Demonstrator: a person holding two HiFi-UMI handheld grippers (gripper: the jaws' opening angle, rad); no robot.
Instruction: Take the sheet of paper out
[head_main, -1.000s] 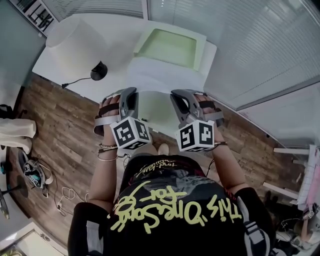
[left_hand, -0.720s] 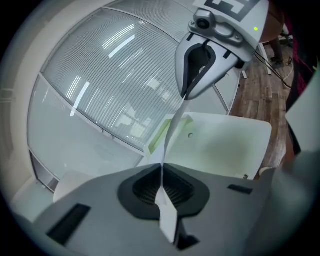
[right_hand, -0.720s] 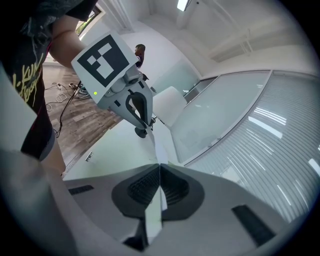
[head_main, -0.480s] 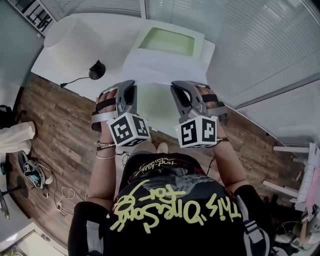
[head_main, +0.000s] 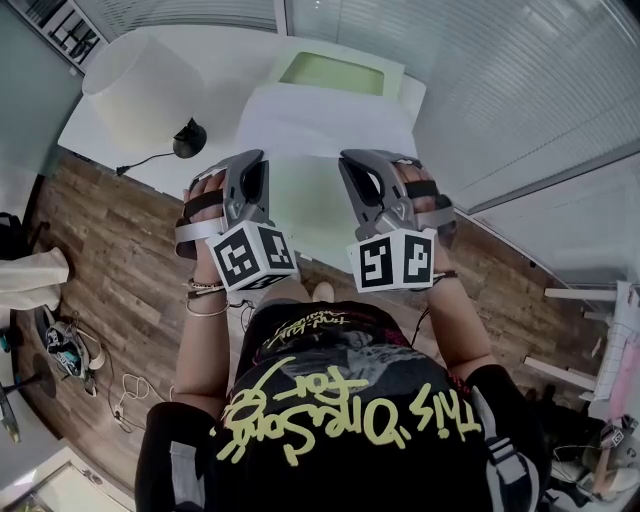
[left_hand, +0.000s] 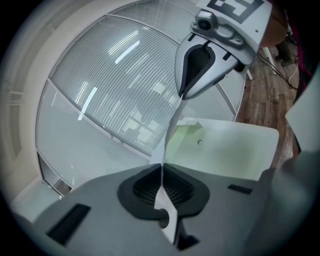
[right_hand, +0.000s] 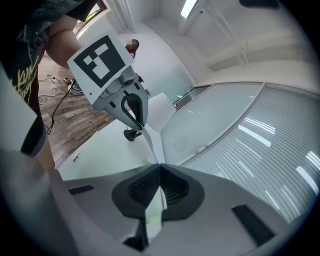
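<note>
A white sheet of paper (head_main: 315, 125) hangs over the white table (head_main: 225, 55), stretched between my two grippers and sagging toward the far side. My left gripper (head_main: 253, 165) is shut on its near left edge. My right gripper (head_main: 350, 162) is shut on its near right edge. In the left gripper view the sheet (left_hand: 171, 131) runs edge-on from the closed left gripper (left_hand: 161, 169) up to the right gripper (left_hand: 184, 95). The right gripper view shows the sheet (right_hand: 153, 146) pinched in the right gripper (right_hand: 159, 168) and leading to the left gripper (right_hand: 141, 127).
A pale green tray (head_main: 340, 72) stands on the table behind the sheet. A white round shade (head_main: 135, 85) and a black object with a cable (head_main: 188, 138) sit at the table's left. Glass walls with blinds (head_main: 520, 90) close the right side. Wooden floor (head_main: 110, 250) lies below.
Both grippers have risen and moved a little away from the person's body, carrying the sheet up with them. Both have stayed shut on it.
</note>
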